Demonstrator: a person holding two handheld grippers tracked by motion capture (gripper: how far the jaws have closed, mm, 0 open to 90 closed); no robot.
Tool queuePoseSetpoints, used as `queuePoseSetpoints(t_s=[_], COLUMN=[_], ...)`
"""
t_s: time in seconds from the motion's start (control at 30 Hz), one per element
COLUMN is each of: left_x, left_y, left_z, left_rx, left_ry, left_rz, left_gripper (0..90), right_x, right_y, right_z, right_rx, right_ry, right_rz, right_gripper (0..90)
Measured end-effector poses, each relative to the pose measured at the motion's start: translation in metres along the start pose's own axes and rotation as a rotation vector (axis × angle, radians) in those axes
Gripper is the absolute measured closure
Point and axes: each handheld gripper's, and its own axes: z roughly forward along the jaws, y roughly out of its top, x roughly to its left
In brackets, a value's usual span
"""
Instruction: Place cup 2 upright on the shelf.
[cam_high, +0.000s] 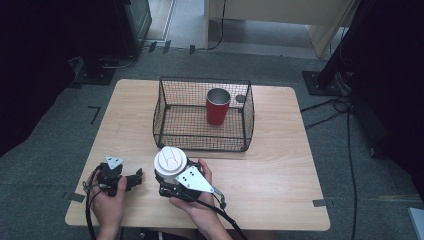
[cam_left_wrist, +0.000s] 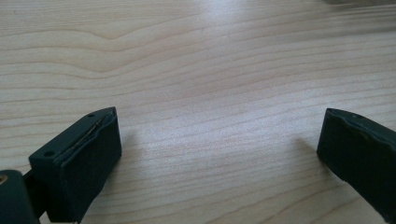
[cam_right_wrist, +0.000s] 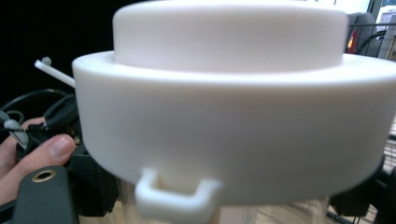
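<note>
A clear cup with a white lid (cam_high: 170, 161) stands on the wooden table (cam_high: 270, 165) near its front edge. My right gripper (cam_high: 170, 176) is shut on it, just under the lid. In the right gripper view the white lid (cam_right_wrist: 233, 116) looms close, with a black jaw on each side of the clear cup body below it. My left gripper (cam_high: 134, 179) rests low at the front left, pointing toward the cup. Its fingers (cam_left_wrist: 84, 158) stand wide apart over bare wood, holding nothing. A red cup (cam_high: 218, 106) stands upright inside a black wire basket (cam_high: 165, 122).
The wire basket sits at the middle back of the table, just beyond the lidded cup. Bare wood lies to the basket's left and right. Cables (cam_high: 330, 107) run over the grey floor at the right. Dark stands flank the table.
</note>
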Motion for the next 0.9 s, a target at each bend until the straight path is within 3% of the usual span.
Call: queuePoseSetpoints(t_s=[0.9], left_x=[0.000], left_y=[0.000], left_z=[0.000], left_rx=[0.003], left_ry=[0.000], left_rz=[0.004], left_gripper=[0.4], right_x=[-0.007], right_y=[0.047], right_z=[0.002], right_rx=[-0.097], right_ry=[-0.003], right_rz=[-0.047], right_gripper=[15.3])
